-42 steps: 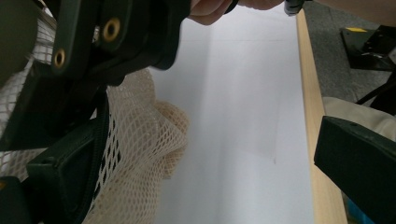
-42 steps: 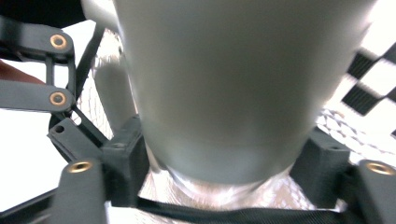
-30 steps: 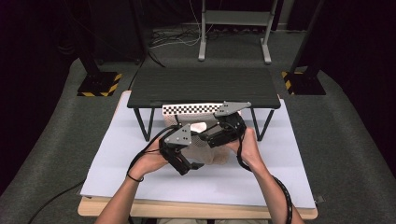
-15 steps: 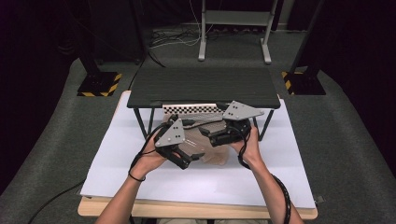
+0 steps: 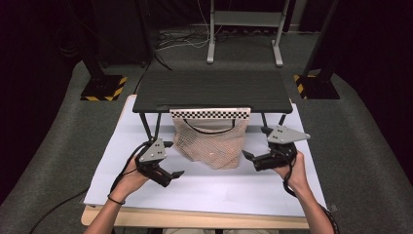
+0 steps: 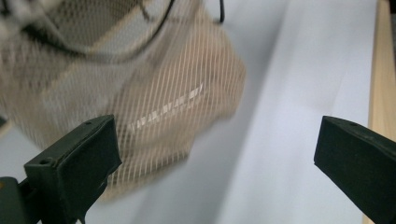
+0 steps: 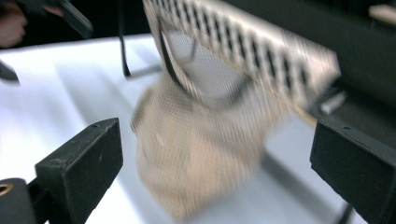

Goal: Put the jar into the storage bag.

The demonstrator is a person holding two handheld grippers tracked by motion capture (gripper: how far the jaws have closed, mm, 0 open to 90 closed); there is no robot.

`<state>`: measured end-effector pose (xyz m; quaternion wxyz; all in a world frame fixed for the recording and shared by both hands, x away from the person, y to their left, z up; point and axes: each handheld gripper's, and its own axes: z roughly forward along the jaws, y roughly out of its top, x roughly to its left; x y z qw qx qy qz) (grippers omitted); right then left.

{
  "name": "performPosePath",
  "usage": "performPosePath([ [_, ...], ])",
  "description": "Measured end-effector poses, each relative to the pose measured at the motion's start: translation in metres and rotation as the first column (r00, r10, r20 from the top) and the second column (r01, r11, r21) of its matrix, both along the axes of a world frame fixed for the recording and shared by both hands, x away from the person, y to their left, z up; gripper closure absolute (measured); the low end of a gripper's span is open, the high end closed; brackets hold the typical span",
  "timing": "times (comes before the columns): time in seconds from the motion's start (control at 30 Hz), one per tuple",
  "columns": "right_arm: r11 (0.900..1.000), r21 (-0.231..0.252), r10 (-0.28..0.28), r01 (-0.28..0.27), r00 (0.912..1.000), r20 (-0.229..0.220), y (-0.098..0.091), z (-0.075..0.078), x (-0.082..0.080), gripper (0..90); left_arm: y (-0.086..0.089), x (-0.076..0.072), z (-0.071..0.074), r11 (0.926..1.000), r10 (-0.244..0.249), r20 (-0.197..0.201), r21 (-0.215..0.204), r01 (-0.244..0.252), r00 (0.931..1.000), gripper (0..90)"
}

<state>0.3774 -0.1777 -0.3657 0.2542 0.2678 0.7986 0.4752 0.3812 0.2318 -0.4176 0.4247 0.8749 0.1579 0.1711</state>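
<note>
1. In the high view, your forearms come in from the bottom edge and spread apart, one to each side of a beige mesh bag [image 5: 210, 142]. Your left hand [image 5: 127, 178] holds the left gripper [image 5: 170, 174] low over the white sheet [image 5: 204, 190], its jaws set wide and aimed rightward, toward the space in front of the bag. Your right hand [image 5: 288, 169] holds the right gripper [image 5: 249, 158] with its grey plate on top and its jaws wide, aimed leftward at the bag's lower right corner, near it but apart from it. Neither gripper holds anything. The bag lies on the sheet at mid-table, its mouth end tucked under the checkered strip [image 5: 210, 113] on the front edge of the dark raised shelf [image 5: 212, 90]. Its long axis runs from the shelf toward you, closed end nearest you, with a dark cord looping across its upper part.

2. In the left gripper view, your two black jaws stand far apart with nothing between them. The mesh bag [image 6: 140, 102] is blurred; it lies ahead of and above the left-hand jaw, on the white sheet [image 6: 299, 93]. A wooden table edge [image 6: 380, 79] runs down the right side.

3. In the right gripper view, your jaws are again spread wide and empty. The mesh bag [image 7: 201, 144], blurred, sits between them farther off, hanging down from the checkered strip [image 7: 261, 51] with its rounded closed end toward the camera. Your other hand [image 7: 11, 25] shows at the top left corner.
</note>
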Motion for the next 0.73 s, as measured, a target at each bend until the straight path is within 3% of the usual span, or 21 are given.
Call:
performPosePath([
  [0.03,1.0,0.0,0.0,0.0,1.0,0.0,0.0,0.0,0.0,1.6,0.0,0.0,0.0,1.0,0.0,0.0,0.0,0.0,1.0,0.0],
  [0.17,0.9964,-0.034,-0.081,0.077,0.9899,-0.117,-0.036,-0.051,-0.007,1.6,0.018,0.002,-0.04,0.9975,0.063,-0.087,0.038,-0.06,0.9942,0.0],
  [0.27,0.9918,-0.062,-0.122,0.111,0.9712,-0.205,-0.053,-0.086,-0.006,1.6,0.03,0.004,-0.063,0.9959,0.089,-0.162,0.029,-0.086,0.9828,0.0],
  [0.3,0.9877,-0.097,-0.143,0.123,0.9612,-0.236,-0.058,-0.1,-0.005,1.4,0.03,0.004,-0.063,0.9959,0.089,-0.162,0.029,-0.086,0.9828,0.0],
  [0.37,0.9795,-0.156,-0.167,0.127,0.9474,-0.273,-0.063,-0.118,-0.004,1.0,0.037,0.007,-0.078,0.9922,0.123,-0.192,0.041,-0.117,0.9737,0.0],
  [0.4,0.9762,-0.173,-0.177,0.131,0.941,-0.288,-0.067,-0.126,-0.003,0.7,0.039,0.009,-0.084,0.9908,0.135,-0.217,0.034,-0.131,0.9668,0.0],
  [0.43,0.9764,-0.171,-0.18,0.132,0.9359,-0.303,-0.07,-0.133,-0.002,0.7,0.039,0.009,-0.084,0.9908,0.135,-0.217,0.034,-0.131,0.9668,0.0],
  [0.47,0.9759,-0.175,-0.181,0.13,0.9321,-0.314,-0.072,-0.139,-0.002,0.5,0.045,0.012,-0.094,0.9892,0.137,-0.291,-0.01,-0.146,0.9468,0.0],
  [0.5,0.9758,-0.178,-0.181,0.128,0.927,-0.328,-0.073,-0.142,-0.001,0.4,0.048,0.012,-0.093,0.9873,0.141,-0.291,-0.03,-0.156,0.9462,0.5],
  [0.57,0.976,-0.18,-0.176,0.123,0.9306,-0.321,-0.073,-0.14,0.0,0.0,0.051,0.015,-0.094,0.9828,0.158,-0.309,-0.043,-0.18,0.938,0.2],
  [0.63,0.9777,-0.171,-0.174,0.122,0.9272,-0.332,-0.074,-0.143,0.0,0.0,0.051,0.015,-0.094,0.9818,0.158,-0.315,-0.051,-0.183,0.9358,0.5],
  [0.73,0.9769,-0.173,-0.176,0.125,0.9317,-0.318,-0.074,-0.143,-0.001,0.0,0.048,0.013,-0.094,0.9824,0.171,-0.289,-0.022,-0.185,0.942,0.7],
])
